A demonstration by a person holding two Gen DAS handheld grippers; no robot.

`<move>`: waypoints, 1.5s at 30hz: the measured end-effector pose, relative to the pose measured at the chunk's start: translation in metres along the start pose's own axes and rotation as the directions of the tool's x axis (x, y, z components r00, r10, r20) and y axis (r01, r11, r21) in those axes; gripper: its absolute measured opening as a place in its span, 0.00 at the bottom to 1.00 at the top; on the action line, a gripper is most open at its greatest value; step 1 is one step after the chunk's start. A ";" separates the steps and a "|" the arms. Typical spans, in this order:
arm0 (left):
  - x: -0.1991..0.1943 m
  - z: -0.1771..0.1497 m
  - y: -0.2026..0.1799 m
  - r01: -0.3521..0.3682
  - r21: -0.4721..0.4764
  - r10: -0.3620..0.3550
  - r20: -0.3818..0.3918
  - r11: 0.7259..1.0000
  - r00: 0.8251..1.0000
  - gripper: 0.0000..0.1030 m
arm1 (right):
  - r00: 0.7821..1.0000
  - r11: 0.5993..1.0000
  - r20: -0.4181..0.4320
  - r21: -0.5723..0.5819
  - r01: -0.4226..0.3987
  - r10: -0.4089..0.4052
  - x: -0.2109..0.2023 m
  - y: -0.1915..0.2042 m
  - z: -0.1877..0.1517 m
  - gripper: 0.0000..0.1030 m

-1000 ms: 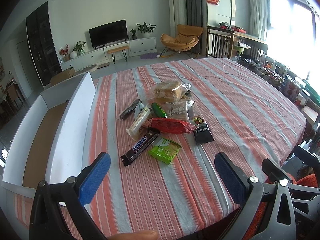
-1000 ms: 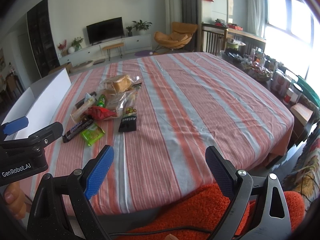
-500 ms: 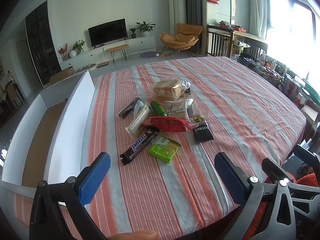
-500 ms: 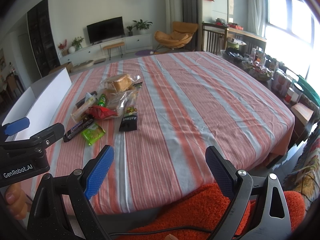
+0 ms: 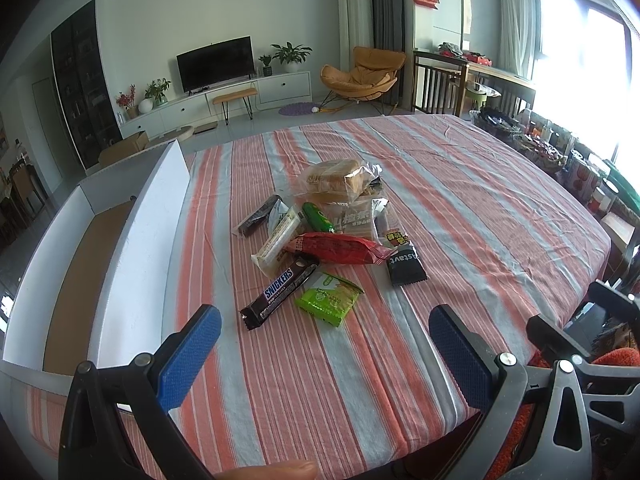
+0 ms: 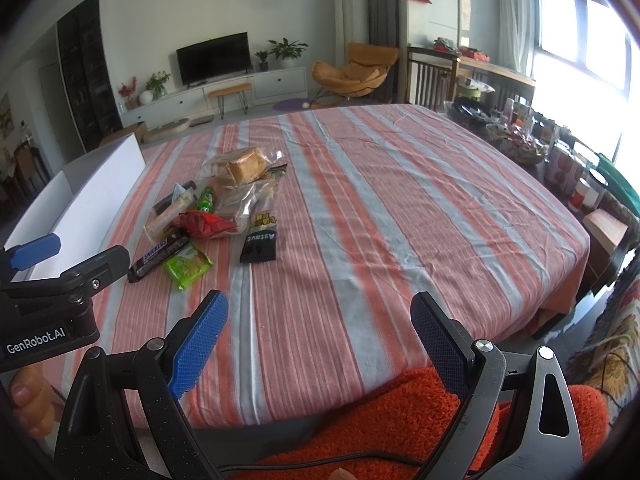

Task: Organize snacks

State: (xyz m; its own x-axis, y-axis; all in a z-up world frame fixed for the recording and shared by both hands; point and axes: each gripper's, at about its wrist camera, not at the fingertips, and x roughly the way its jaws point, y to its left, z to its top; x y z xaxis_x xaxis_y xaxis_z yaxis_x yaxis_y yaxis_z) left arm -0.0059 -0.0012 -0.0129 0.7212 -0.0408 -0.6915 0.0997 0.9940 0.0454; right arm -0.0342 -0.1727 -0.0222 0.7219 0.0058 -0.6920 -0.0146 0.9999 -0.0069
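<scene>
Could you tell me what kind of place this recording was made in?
Most likely a home living and dining room: a television on a low white cabinet, an orange lounge chair, and a table with a striped tablecloth.

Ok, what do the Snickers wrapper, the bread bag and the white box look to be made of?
Snickers wrapper: dark film, probably plastic, slightly glossy, with crimped ends. Bread bag: thin clear plastic, since the loaf shows through and its creases catch glare. White box: likely cardboard, with matte white walls and a brown floor inside.
</scene>
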 end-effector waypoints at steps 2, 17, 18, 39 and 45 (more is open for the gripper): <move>-0.002 0.003 0.004 0.001 -0.008 -0.001 0.009 1.000 1.000 1.00 | 0.997 0.981 -0.009 -0.177 0.076 -0.079 -0.010 0.000 0.016 0.92; 0.057 -0.018 0.014 -0.021 -0.020 0.017 -0.156 1.000 0.988 1.00 | 0.971 0.985 -0.228 -0.132 -0.109 0.077 0.049 -0.042 0.074 0.92; 0.067 -0.023 0.016 -0.033 -0.014 0.029 -0.180 0.999 0.983 1.00 | 0.967 0.986 -0.241 -0.125 -0.113 0.081 0.069 -0.034 0.070 0.92; 0.129 -0.048 0.043 -0.039 -0.105 0.009 -0.274 0.994 0.962 1.00 | 0.964 0.989 -0.221 0.011 -0.147 0.146 0.206 0.014 0.064 0.37; 0.129 -0.048 0.044 -0.033 -0.098 0.006 -0.263 0.995 0.965 1.00 | 0.982 0.993 -0.179 0.114 -0.041 0.061 0.197 -0.021 0.056 0.33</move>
State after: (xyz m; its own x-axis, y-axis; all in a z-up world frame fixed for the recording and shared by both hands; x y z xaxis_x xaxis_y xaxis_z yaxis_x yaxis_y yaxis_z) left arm 0.0586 0.0419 -0.1349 0.5163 -0.0068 -0.8564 0.0083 1.0000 -0.0030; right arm 0.1474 -0.1920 -0.1178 0.5843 0.0640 -0.8090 0.0351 0.9940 0.1039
